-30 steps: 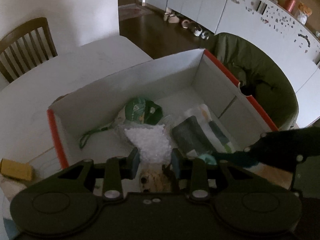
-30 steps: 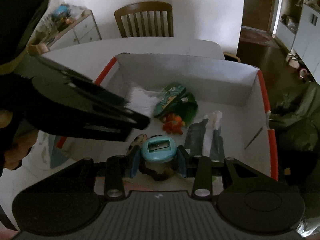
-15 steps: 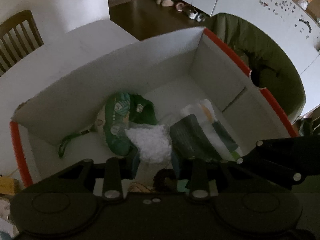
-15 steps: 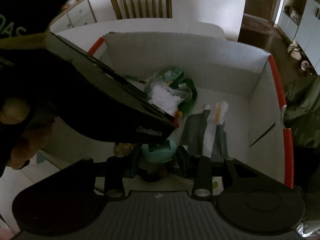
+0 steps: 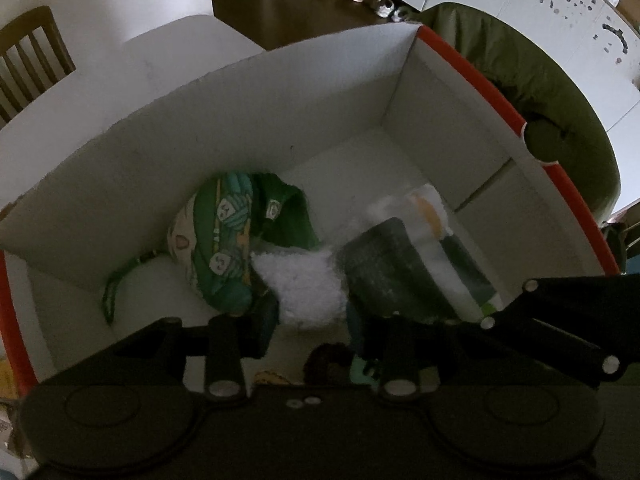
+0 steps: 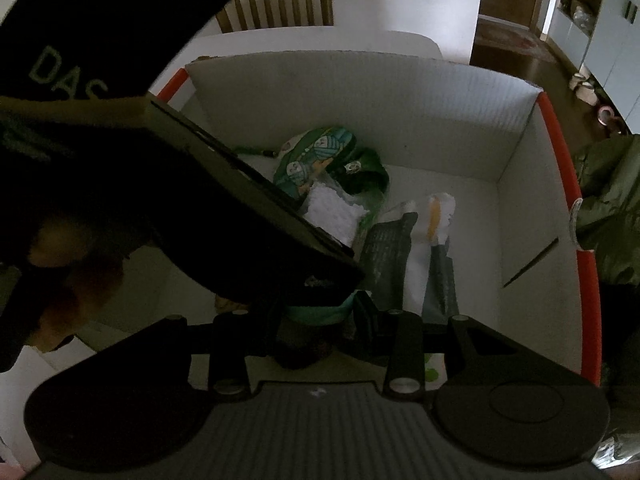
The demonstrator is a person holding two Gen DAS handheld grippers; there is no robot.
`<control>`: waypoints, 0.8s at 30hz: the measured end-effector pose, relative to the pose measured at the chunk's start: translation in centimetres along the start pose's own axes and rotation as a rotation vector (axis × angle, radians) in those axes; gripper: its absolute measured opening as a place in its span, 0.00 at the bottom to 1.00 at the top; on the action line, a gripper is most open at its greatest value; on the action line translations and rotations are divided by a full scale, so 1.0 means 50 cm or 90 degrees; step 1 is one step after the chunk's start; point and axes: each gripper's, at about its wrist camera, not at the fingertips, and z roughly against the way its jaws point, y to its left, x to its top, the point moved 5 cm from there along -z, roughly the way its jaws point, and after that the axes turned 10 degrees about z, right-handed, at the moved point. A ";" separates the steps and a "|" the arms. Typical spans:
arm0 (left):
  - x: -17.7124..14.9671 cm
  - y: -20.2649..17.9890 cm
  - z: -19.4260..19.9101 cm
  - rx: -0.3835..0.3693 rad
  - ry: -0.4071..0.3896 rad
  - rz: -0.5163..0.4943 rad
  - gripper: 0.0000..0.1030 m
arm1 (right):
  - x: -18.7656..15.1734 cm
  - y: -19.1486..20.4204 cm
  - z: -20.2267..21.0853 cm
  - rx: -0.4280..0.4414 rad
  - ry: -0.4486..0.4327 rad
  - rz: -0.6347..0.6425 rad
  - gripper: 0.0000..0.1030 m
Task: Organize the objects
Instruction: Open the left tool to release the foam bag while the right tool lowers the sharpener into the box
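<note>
A white cardboard box (image 5: 200, 140) with red edges holds a green patterned pouch (image 5: 224, 240), dark grey packets (image 5: 384, 272) and a white pack (image 5: 428, 216). My left gripper (image 5: 310, 320) reaches down into the box with a white granular bag (image 5: 304, 292) between its fingers. Its jaws are opening, and the pads still touch the bag. My right gripper (image 6: 320, 316) is shut on a teal-lidded jar (image 6: 320, 312) low inside the same box (image 6: 400, 112). The left tool's black body (image 6: 224, 216) hides much of that jar.
The box stands on a white table (image 5: 180, 52) with a wooden chair (image 6: 280, 4) behind it. A dark green cushion (image 5: 540, 80) lies beyond the box's right wall. A person's hand (image 6: 60, 280) holds the left tool.
Both grippers have sunk deeper into the box. The white bag has come down next to the green pouch and grey packets. The left tool now covers more of the right wrist view.
</note>
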 end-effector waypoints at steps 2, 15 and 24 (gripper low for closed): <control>-0.002 0.005 0.002 -0.003 -0.001 0.002 0.37 | -0.001 0.001 0.004 0.003 -0.002 0.001 0.38; -0.034 0.009 0.067 -0.018 -0.041 0.005 0.57 | -0.004 0.004 0.049 0.029 -0.040 -0.030 0.39; -0.036 0.000 0.173 -0.042 -0.118 0.020 0.58 | -0.002 0.013 0.111 0.022 -0.088 -0.027 0.42</control>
